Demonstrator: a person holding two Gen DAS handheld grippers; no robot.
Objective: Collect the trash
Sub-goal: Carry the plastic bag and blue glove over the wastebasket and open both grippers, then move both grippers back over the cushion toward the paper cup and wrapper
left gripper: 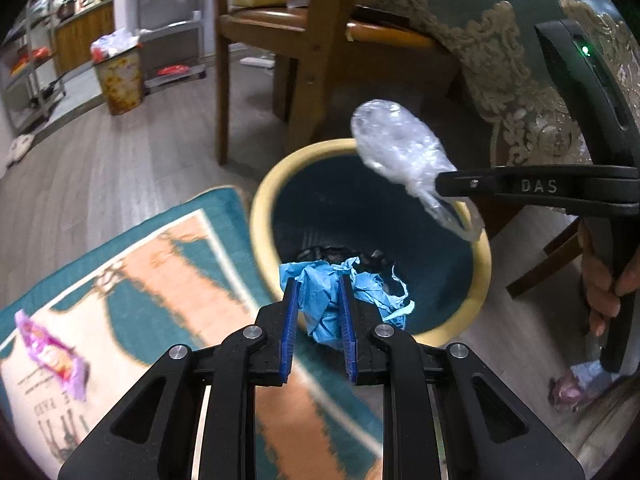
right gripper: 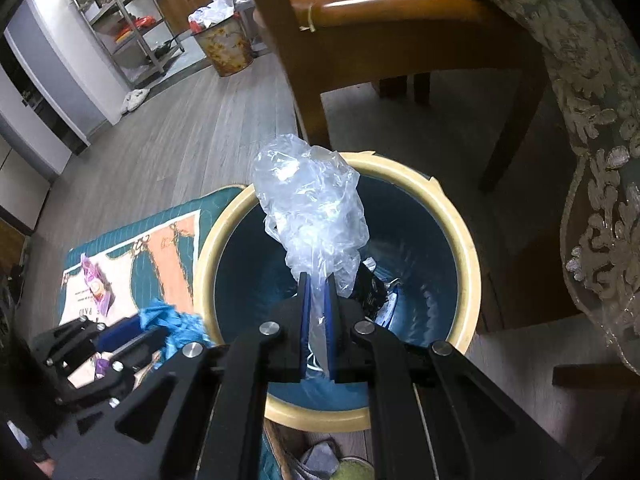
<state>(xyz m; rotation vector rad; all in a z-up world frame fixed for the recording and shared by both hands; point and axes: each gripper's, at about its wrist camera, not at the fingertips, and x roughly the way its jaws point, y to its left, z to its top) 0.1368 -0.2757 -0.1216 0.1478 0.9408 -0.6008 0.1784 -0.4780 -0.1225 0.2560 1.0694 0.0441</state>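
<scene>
A round bin with a cream rim (left gripper: 262, 196) (right gripper: 460, 224) and dark teal inside stands on the floor, with dark trash at its bottom. My left gripper (left gripper: 319, 286) is shut on a crumpled blue paper (left gripper: 332, 300) at the bin's near rim; it also shows in the right wrist view (right gripper: 176, 326). My right gripper (right gripper: 316, 280) is shut on a clear crumpled plastic bag (right gripper: 308, 204) and holds it above the bin's opening. In the left wrist view the bag (left gripper: 396, 140) hangs from the right gripper (left gripper: 444, 184) over the far rim.
A purple snack wrapper (left gripper: 52, 354) (right gripper: 94, 282) lies on a teal and orange mat (left gripper: 160, 264) left of the bin. Wooden chairs (right gripper: 400, 20) and a table with a green embroidered cloth (right gripper: 592, 80) stand behind. A second, full bin (left gripper: 118, 76) and shelves are farther off.
</scene>
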